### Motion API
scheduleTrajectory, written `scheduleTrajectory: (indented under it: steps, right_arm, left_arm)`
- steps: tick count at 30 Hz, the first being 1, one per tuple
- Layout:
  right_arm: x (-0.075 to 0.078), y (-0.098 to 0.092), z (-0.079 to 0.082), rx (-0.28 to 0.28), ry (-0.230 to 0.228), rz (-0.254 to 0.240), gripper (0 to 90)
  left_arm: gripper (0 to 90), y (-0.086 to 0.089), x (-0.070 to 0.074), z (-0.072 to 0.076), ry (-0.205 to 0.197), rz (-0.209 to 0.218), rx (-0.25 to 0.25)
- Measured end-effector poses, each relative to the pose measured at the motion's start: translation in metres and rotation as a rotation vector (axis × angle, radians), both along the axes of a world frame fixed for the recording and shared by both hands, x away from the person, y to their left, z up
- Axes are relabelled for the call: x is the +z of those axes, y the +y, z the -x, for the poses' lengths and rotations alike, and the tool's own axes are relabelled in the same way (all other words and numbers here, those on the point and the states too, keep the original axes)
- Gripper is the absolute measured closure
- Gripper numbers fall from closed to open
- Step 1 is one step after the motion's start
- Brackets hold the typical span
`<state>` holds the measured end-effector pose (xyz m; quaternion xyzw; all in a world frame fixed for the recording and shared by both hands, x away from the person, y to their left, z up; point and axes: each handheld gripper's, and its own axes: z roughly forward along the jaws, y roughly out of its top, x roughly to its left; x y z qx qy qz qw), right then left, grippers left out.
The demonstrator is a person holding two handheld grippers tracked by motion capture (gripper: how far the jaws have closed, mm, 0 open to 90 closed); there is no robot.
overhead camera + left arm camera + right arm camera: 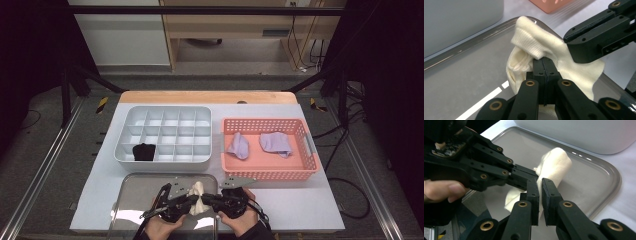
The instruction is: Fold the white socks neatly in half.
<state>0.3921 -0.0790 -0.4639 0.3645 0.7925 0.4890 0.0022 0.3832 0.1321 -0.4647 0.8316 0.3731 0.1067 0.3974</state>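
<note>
Both my left gripper [187, 202] and right gripper [209, 200] pinch the cream sock [198, 192] between them; pulling apart too hard could slip the thin fabric free.

The right gripper [540, 185] is pinching the near part of a cream sock [554, 167] between its two nearly closed black jaws. Just to its left, the left gripper [529, 178] is gripping the same sock, a hand [441, 191] holding it. Beyond the jaws, the sock is lying over a metal tray [604, 177].
</note>
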Motion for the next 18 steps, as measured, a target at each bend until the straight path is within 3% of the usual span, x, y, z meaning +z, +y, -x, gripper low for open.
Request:
scheduleTrajectory:
  steps: [3,9,14,18]
  right_arm:
    - [0.001,-0.002,0.0,-0.006,0.001,-0.003,85.4]
    - [0.002,0.006,0.003,0.023,-0.021,-0.006,85.4]
    - [0.002,0.006,0.003,0.027,-0.017,-0.01,85.3]
    - [0.003,0.004,0.003,0.015,-0.009,-0.006,85.2]
  left_arm:
    - [89.1,0.007,0.001,0.0,0.015,0.025,-0.009]
    - [89.1,-0.001,-0.004,0.001,0.019,0.012,0.0]
    - [89.2,0.005,-0.002,0.0,0.038,0.049,0.001]
    - [89.2,0.017,0.008,0.007,0.012,0.06,-0.005]
